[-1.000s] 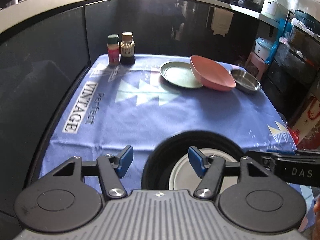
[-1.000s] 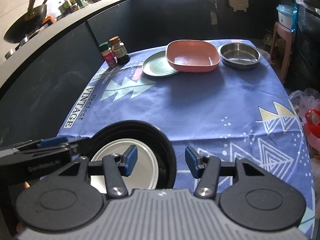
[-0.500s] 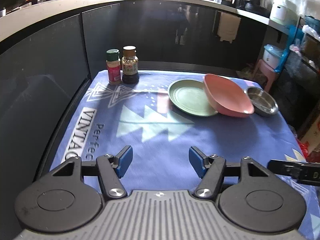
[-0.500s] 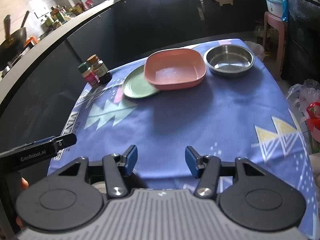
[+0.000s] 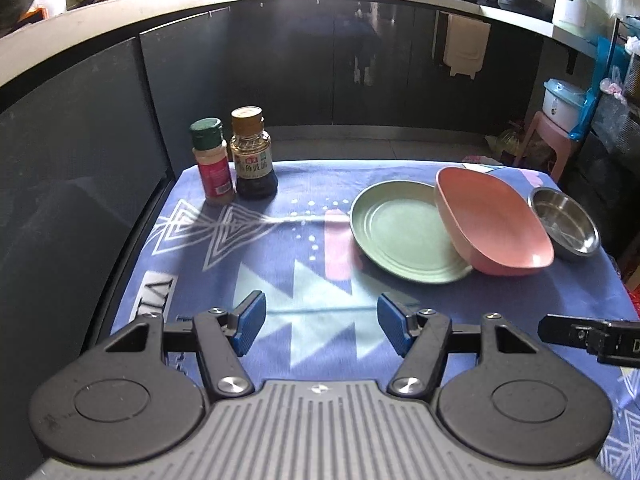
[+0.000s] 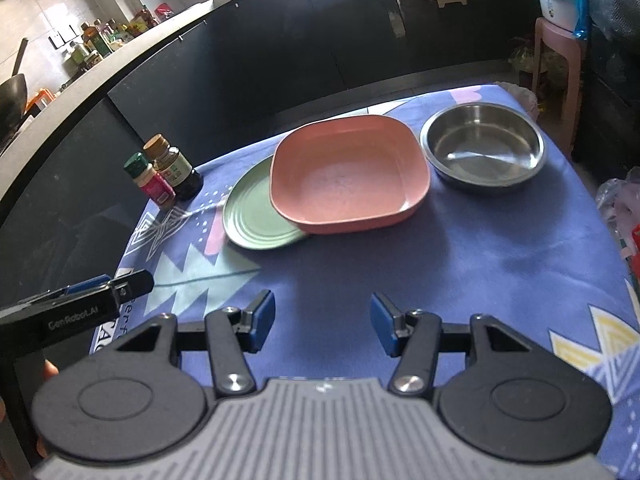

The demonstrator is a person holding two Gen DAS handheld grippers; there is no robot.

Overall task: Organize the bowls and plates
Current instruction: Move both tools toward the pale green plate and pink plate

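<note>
- The tablecloth [image 6: 460,264] is blue printed cloth, matt, with soft folds.
- The steel bowl [image 6: 482,148] is polished metal; it shines and reflects light inside.
- The pink dish [image 6: 348,176] looks like matt plastic, smooth, with a faint sheen on its floor.
- The green plate [image 5: 400,236] looks like matt plastic too, with fine rings pressed in its surface.
- The spice shaker [image 5: 212,164] is clear plastic with a paper label and a green plastic cap.
- The sauce bottle [image 5: 253,156] looks like glossy glass.
- The cabinet doors [image 5: 320,64] are dark and glossy; they mirror the room.
- The pads [image 5: 250,320] of the left gripper [image 5: 318,322] are blue, matt, rubber-like.
</note>
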